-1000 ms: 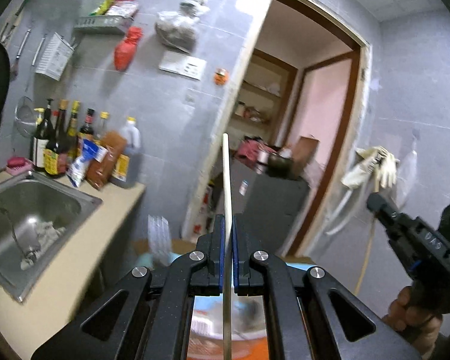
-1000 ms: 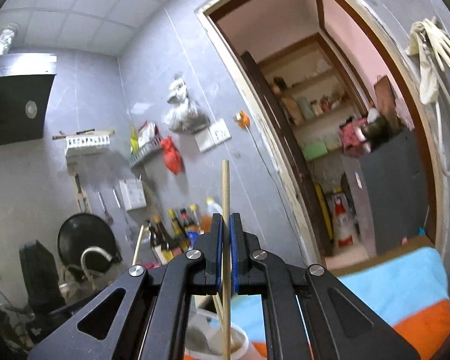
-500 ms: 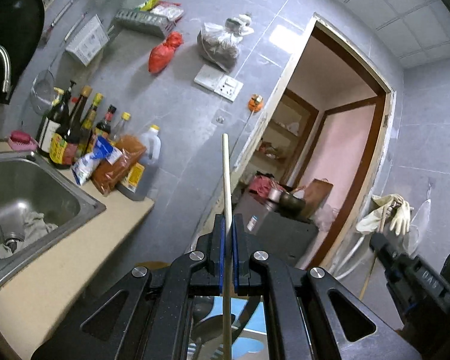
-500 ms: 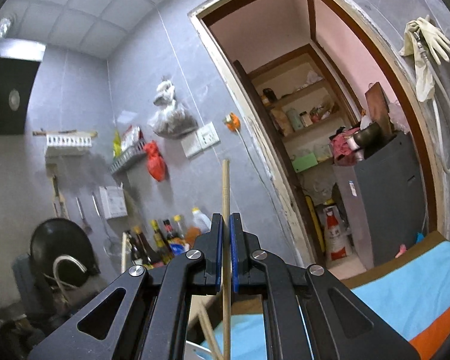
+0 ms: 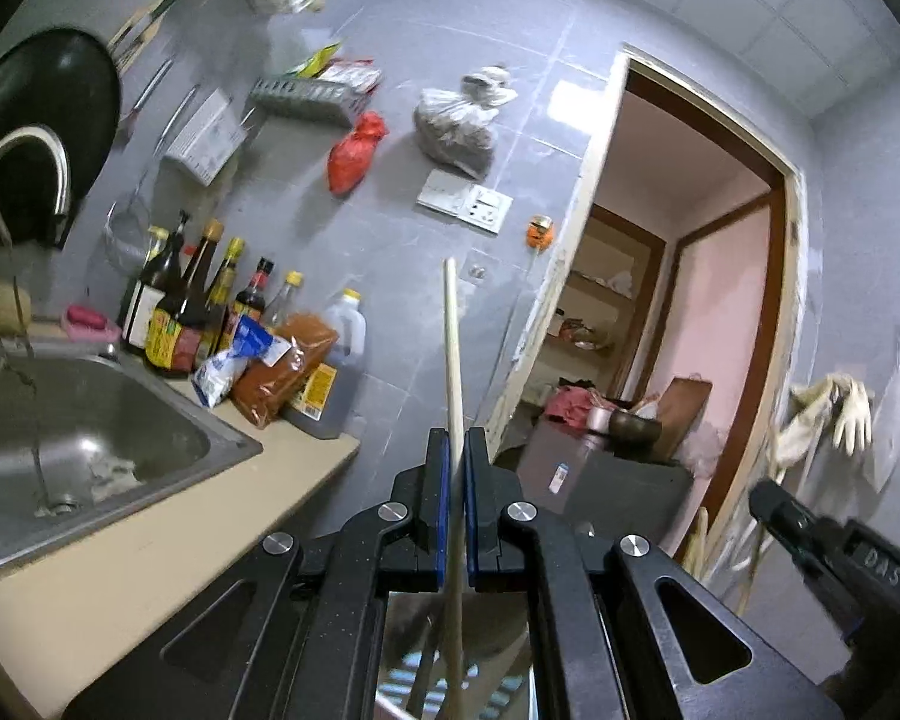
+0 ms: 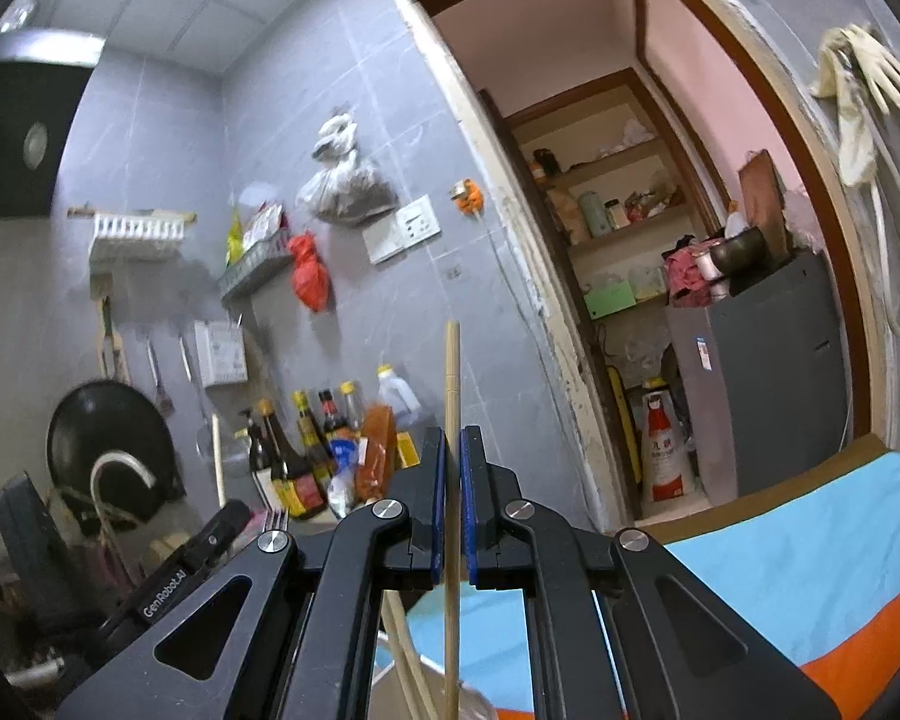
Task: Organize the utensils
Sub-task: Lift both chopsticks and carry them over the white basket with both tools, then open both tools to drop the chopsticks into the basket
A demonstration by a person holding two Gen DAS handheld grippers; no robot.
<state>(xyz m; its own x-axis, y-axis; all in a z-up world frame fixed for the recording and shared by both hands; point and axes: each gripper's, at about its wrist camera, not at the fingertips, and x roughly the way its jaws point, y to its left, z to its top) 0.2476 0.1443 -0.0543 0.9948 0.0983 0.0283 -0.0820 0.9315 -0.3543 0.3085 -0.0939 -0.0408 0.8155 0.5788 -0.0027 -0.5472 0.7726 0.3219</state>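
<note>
My left gripper [image 5: 456, 450] is shut on a pale wooden chopstick [image 5: 452, 348] that stands upright between its blue pads, its tip pointing at the wall. My right gripper [image 6: 453, 444] is shut on a second wooden chopstick [image 6: 452, 384], also upright. The right gripper shows at the lower right of the left wrist view [image 5: 810, 534]. The left gripper shows at the lower left of the right wrist view [image 6: 210, 546], with its chopstick [image 6: 217, 456] sticking up. Below the right gripper lie more chopsticks [image 6: 405, 648] over a container that is mostly hidden.
A steel sink [image 5: 78, 438] sits in a beige counter [image 5: 150, 552] at the left, with a faucet [image 5: 24, 156], a hanging wok [image 5: 42, 120] and several sauce bottles [image 5: 198, 306]. A doorway [image 5: 678, 312] opens to the right. A blue and orange cloth [image 6: 780, 570] covers a surface.
Both grippers have tilted upward and turned, so more wall and ceiling show. Each still holds its chopstick upright. The sink now fills more of the left wrist view.
</note>
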